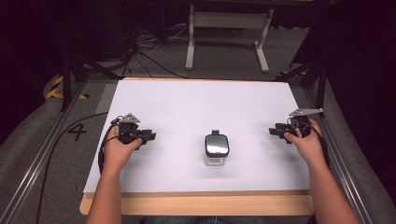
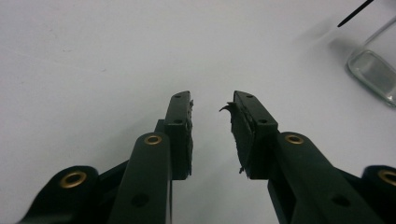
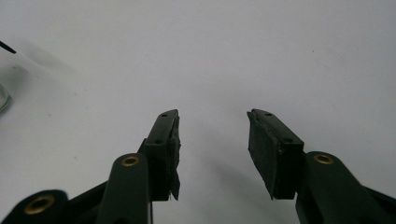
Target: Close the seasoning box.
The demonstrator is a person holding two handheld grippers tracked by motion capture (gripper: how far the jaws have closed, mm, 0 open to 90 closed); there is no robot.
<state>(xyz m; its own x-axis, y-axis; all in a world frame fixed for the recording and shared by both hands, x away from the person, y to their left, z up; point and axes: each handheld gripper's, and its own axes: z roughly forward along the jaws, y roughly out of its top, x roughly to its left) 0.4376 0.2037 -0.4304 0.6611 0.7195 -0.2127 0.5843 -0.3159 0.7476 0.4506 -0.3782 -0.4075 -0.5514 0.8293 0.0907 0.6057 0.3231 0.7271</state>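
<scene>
A clear glass jar with a black clip lid point(image 1: 216, 148) stands near the middle of the white board point(image 1: 196, 107). Its glass base point(image 2: 373, 74) shows at the right edge of the left gripper view. My left gripper point(image 1: 150, 136) rests on the board to the jar's left, held by a hand, jaws pointing toward the jar. Seen from its own camera, the left gripper point(image 2: 212, 100) is open with nothing between its pads. My right gripper point(image 1: 272, 131) sits to the jar's right, jaws pointing left. The right gripper point(image 3: 212, 114) is open and holds nothing.
The white board lies on a wooden table point(image 1: 196, 205) whose front edge shows below it. Metal rails point(image 1: 42, 154) run along both sides. A white stand point(image 1: 229, 28) and cables point(image 1: 144, 51) are on the floor beyond the table.
</scene>
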